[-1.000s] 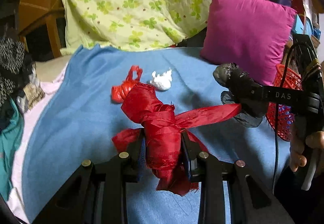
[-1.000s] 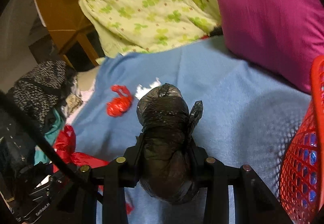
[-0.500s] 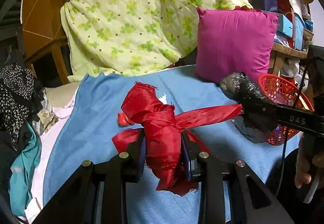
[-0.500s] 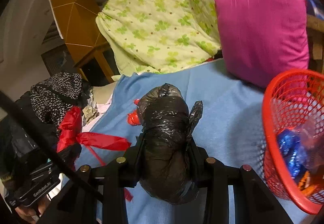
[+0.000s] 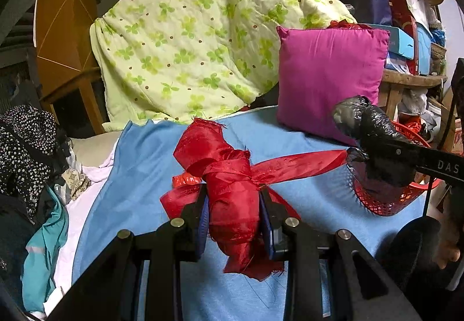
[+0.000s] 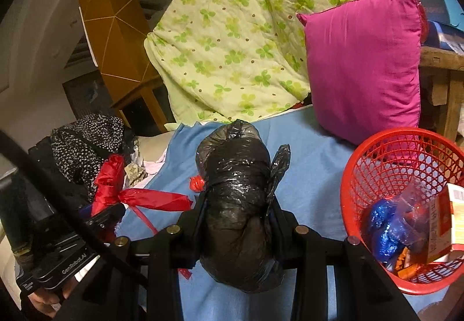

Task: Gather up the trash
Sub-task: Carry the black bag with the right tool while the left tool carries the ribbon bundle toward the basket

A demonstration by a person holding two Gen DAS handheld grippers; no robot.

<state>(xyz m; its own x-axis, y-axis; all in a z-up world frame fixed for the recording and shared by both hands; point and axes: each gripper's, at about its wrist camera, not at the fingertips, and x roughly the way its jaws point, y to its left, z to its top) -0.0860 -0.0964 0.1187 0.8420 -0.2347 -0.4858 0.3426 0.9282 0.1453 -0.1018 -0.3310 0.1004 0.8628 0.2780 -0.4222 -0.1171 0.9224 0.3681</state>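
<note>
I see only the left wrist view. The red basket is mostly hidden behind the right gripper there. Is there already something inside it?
Observer: Yes. In the right wrist view the red basket holds a crumpled blue wrapper and a printed carton.
Operator: What is the full shape of the thing in the right gripper?
Observer: The right gripper is shut on a black plastic bundle, tied round the middle, with a loose tail sticking up on its right.
Operator: Is the bundle over the basket?
Observer: Not yet. It shows left of the basket rim, over the blue sheet.
</note>
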